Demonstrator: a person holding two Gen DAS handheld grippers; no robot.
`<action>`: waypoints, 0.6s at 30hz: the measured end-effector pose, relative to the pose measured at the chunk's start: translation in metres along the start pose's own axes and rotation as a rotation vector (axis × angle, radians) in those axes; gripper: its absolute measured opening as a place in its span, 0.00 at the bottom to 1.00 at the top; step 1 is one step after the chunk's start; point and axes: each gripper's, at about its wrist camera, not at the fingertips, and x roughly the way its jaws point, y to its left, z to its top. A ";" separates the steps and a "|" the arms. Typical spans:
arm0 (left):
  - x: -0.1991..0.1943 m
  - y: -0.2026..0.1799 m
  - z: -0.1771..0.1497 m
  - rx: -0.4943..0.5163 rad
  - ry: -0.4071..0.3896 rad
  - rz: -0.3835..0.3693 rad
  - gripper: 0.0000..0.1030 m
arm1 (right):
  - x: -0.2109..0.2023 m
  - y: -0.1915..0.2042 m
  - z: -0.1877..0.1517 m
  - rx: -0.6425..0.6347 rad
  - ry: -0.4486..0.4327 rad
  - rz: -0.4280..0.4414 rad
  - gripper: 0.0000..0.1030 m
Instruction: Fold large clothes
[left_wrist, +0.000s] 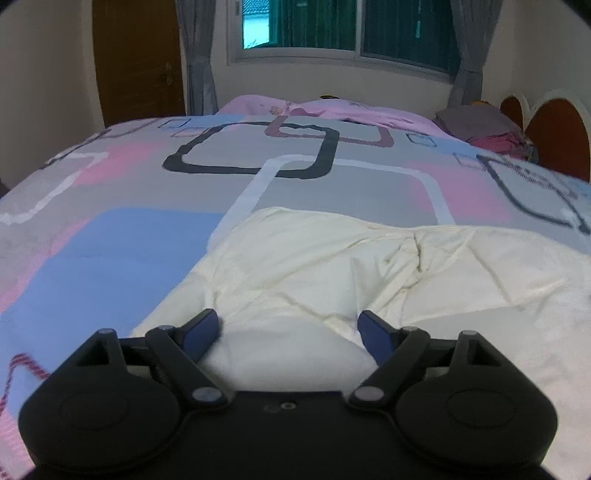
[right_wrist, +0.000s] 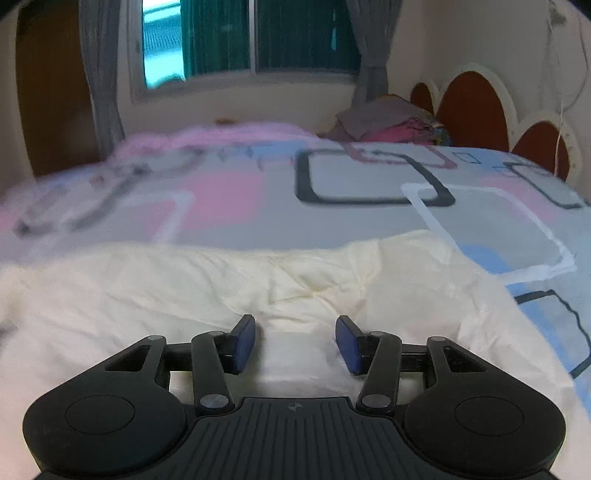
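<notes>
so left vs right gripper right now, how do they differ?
Jaw gap: the left gripper stands wider open than the right gripper.
Position: the left gripper sits near the cream garment's left edge, with bedspread beside it; the right gripper sits near the garment's right edge.
Shared: both point down over the cream garment with blue pads, fabric between the jaws, neither clamped on it.

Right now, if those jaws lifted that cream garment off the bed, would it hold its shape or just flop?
The cream garment would probably flop: it lies in soft creases and puffy folds. It looks light for its bulk. Its faint sheen suggests it might slip on the patterned bedspread.
</notes>
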 end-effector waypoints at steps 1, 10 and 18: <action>-0.007 0.004 0.001 -0.021 -0.001 -0.006 0.82 | -0.010 0.004 0.002 -0.006 -0.011 0.017 0.48; -0.081 0.043 -0.021 -0.126 0.053 -0.083 0.86 | -0.052 0.055 -0.020 -0.113 0.010 0.138 0.48; -0.130 0.092 -0.061 -0.242 0.144 -0.103 0.88 | -0.047 0.077 -0.037 -0.110 0.059 0.143 0.48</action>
